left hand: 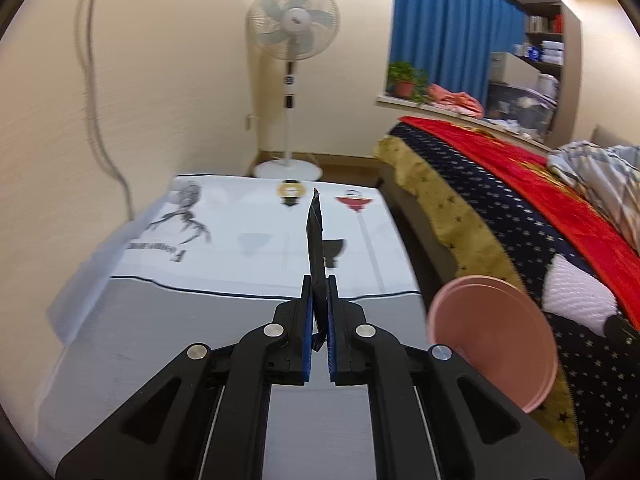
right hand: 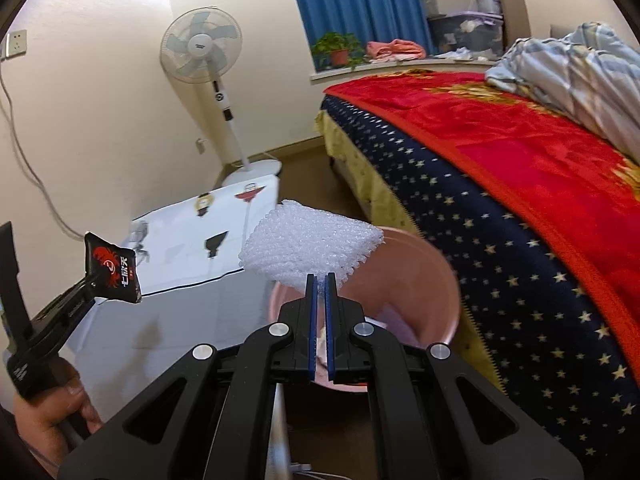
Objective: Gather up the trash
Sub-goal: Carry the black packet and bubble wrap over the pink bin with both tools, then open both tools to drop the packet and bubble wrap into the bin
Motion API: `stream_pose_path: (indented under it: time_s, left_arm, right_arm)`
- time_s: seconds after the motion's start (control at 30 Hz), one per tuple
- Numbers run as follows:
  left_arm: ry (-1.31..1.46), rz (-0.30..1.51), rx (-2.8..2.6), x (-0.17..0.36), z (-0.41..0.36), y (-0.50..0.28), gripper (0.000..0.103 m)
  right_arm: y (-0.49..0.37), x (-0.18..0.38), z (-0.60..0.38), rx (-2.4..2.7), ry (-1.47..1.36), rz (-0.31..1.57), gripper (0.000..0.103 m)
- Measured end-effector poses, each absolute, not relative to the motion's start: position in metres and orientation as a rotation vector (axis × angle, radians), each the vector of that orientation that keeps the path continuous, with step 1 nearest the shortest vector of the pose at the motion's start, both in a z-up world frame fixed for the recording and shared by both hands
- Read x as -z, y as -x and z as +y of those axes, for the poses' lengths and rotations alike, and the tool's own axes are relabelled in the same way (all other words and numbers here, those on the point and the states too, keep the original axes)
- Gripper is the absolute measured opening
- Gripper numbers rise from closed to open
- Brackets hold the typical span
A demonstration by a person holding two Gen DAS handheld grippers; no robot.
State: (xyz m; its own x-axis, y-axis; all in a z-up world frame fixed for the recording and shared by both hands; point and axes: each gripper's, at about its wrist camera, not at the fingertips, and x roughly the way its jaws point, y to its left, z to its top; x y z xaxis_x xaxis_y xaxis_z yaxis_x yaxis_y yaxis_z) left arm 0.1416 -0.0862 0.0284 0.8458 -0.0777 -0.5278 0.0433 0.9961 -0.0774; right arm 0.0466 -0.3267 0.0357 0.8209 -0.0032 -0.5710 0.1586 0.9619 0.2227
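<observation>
Right gripper [right hand: 321, 280]: clamped on the near edge of the foam net [right hand: 308, 246]; pads nearly together, only a thin lip of foam between them.
Foam net: held in the air just above the bin [right hand: 436, 300], near its rim. White, open-mesh, soft. Judged very light and springy; crushes flat under the pads and likely rebounds on release. Low slip risk from the textured mesh. Hold by an edge, as here; a deeper bite into the body would hold more surely. Likely to drift rather than drop straight, so release low over the opening.
Left gripper [left hand: 319, 280]: clamped on the lower end of the wrapper [left hand: 315, 240]; pads close together on it.
Wrapper: black snack packet with red print, standing up edge-on from the pads, held in the air above the tabletop [left hand: 224, 248] and left of the bin. Judged thin, light, crinkly and slick; film may slide out of a shallow pinch. Best held at the sealed end, where the film is doubled and stiffer. Not fragile.
Bin: pink, round, open-topped, between tabletop and bed [right hand: 500, 184]. Contents not clear.
Tabletop: covered by a white printed cloth; no other trash visible on it.
Fan [left hand: 292, 20]: against the far wall, well apart from the work.
</observation>
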Motion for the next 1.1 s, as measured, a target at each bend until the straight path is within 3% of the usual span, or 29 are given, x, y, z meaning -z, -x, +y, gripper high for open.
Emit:
stream_pose_path:
  time_s: [0.8,0.87,0.9,0.93,1.0,1.07,1.1]
  left_arm:
    - [0.068,0.604,0.467,0.02,-0.195,-0.183,0.006]
    - [0.067,0.612,0.501,0.024,-0.199,-0.185,0.006]
    - [0.061,0.619,0.507,0.026,-0.202,-0.186,0.012]
    - [0.062,0.636,0.511,0.029,-0.204,-0.188,0.035]
    - [0.092,0.648,0.518,0.033,-0.201,-0.189,0.057]
    - [0.099,0.649,0.506,0.035,-0.199,-0.189,0.056]
    - [0.095,0.646,0.505,0.034,-0.198,-0.189,0.056]
  right_arm:
    - [-0.089,0.014,-0.36,0.282,-0.254,0.668,0.004]
    - [-0.09,0.016,-0.362,0.294,-0.263,0.676,0.009]
    - [-0.09,0.017,-0.364,0.31,-0.272,0.678,0.009]
    - [-0.091,0.018,-0.364,0.319,-0.278,0.682,0.012]
    - [-0.09,0.02,-0.367,0.329,-0.294,0.689,0.023]
    - [-0.09,0.021,-0.368,0.337,-0.3,0.692,0.037]
    - [-0.089,0.021,-0.368,0.342,-0.298,0.691,0.039]
